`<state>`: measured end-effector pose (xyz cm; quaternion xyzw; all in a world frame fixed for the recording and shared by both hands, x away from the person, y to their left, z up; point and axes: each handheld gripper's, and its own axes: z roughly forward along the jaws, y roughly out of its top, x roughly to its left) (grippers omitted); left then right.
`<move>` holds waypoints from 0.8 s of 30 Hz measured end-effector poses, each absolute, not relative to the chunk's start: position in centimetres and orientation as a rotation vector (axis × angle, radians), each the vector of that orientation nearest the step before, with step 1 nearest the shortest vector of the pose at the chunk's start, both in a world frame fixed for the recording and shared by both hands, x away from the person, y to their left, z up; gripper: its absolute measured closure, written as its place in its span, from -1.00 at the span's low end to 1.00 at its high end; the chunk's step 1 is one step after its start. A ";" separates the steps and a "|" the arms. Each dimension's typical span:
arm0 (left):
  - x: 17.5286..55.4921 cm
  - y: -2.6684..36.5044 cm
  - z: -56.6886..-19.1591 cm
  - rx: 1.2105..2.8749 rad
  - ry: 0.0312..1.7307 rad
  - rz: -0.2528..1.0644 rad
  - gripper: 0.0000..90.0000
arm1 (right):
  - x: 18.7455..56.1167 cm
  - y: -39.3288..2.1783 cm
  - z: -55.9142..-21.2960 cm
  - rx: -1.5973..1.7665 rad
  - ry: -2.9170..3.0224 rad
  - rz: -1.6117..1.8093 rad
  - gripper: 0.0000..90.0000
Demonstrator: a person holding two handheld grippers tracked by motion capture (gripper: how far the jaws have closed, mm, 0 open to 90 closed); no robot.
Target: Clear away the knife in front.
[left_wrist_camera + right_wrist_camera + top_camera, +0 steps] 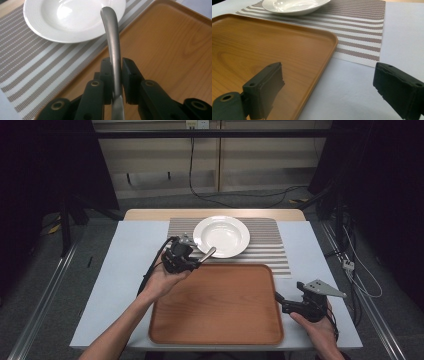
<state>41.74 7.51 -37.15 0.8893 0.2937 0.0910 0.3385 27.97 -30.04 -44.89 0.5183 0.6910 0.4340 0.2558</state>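
Left gripper [196, 261]: pads pinching a metal utensil handle [113, 42] at the tray's [215, 330] far-left corner, beside the plate [221, 236]. Right gripper [329, 90]: fingers spread, empty. Keep the pinch firm and level when setting down.

- One white plate [221, 236] is sitting on the placemat, toward the table's far edge.
- One striped placemat [272, 249] is lying along the far edge.
- One wooden tray [217, 305] is resting at the near edge.
- One metal utensil [113, 45] is pointing at the plate.
- Two grippers are showing: left gripper [200, 261], right gripper [278, 298].
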 end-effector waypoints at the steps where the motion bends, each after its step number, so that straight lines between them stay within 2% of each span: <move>1: 41.5 7.5 -37.3 2.314 0.768 0.250 0.78 | 28.0 -30.0 -44.9 1.405 1.876 1.179 -0.80; 16: 39.4 7.6 -38.5 2.344 0.752 0.200 0.78 | 28.0 -29.8 -44.8 1.396 1.884 1.172 -0.80; 20: 38.8 7.7 -38.6 2.342 0.784 0.232 0.78 | 27.9 -29.7 -44.8 1.388 1.888 1.171 -0.80; 24: 38.5 7.9 -39.1 2.346 0.774 0.183 0.78 | 27.9 -29.7 -44.8 1.389 1.888 1.170 -0.80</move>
